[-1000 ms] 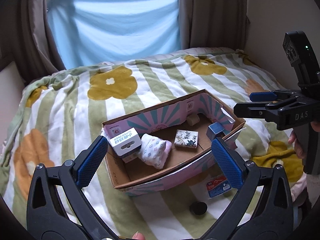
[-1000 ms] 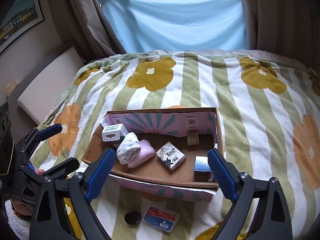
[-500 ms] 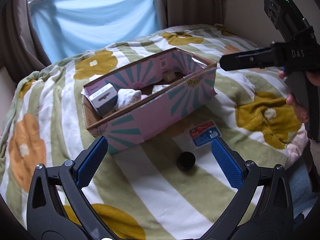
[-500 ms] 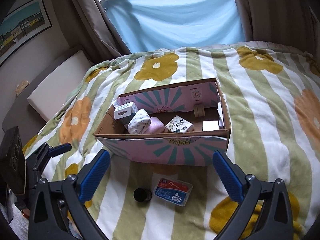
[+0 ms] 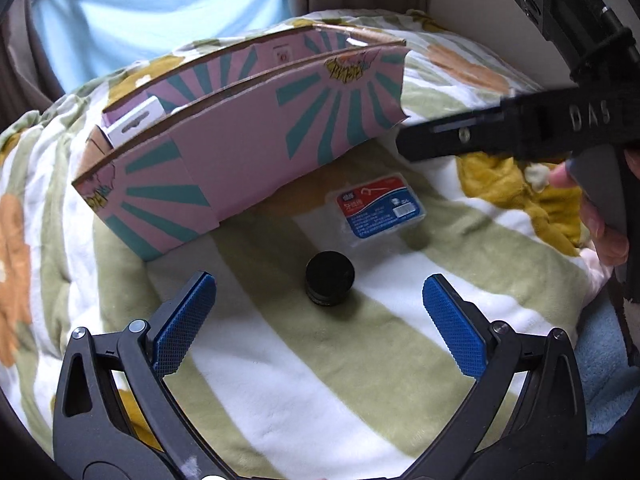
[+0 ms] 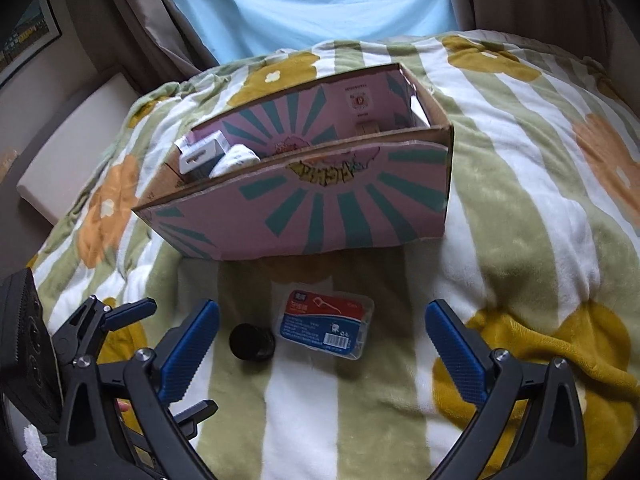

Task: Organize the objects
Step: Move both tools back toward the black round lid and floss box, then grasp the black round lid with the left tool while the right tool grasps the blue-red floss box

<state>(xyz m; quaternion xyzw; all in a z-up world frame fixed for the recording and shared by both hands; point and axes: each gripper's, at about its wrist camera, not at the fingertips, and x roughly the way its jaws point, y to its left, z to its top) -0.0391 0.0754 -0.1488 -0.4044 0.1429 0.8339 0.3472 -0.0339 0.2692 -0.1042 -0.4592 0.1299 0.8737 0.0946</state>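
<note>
A small black jar [image 5: 330, 283] stands on the striped blanket just ahead of my open, empty left gripper [image 5: 319, 322]. A red-and-blue floss pick packet [image 5: 378, 211] lies beyond it, in front of the pink cardboard box [image 5: 256, 148]. In the right wrist view the packet [image 6: 325, 323] lies between the fingers of my open, empty right gripper [image 6: 322, 354], with the jar [image 6: 252, 342] to its left and the box [image 6: 320, 204] behind. A white carton [image 6: 202, 155] and rolled cloth [image 6: 236, 160] show above the box rim; the other contents are hidden.
The flowered green-striped blanket [image 6: 520, 208] covers the bed. Curtains and a blue sheet [image 6: 312, 0] hang behind it. A cream pad [image 6: 76, 144] lies at the left. The right gripper body [image 5: 560, 120] crosses the left view at the right.
Both grippers have come down and closer to the blanket in front of the box. The jar and packet now sit near the fingers, and the box front wall hides most of its contents.
</note>
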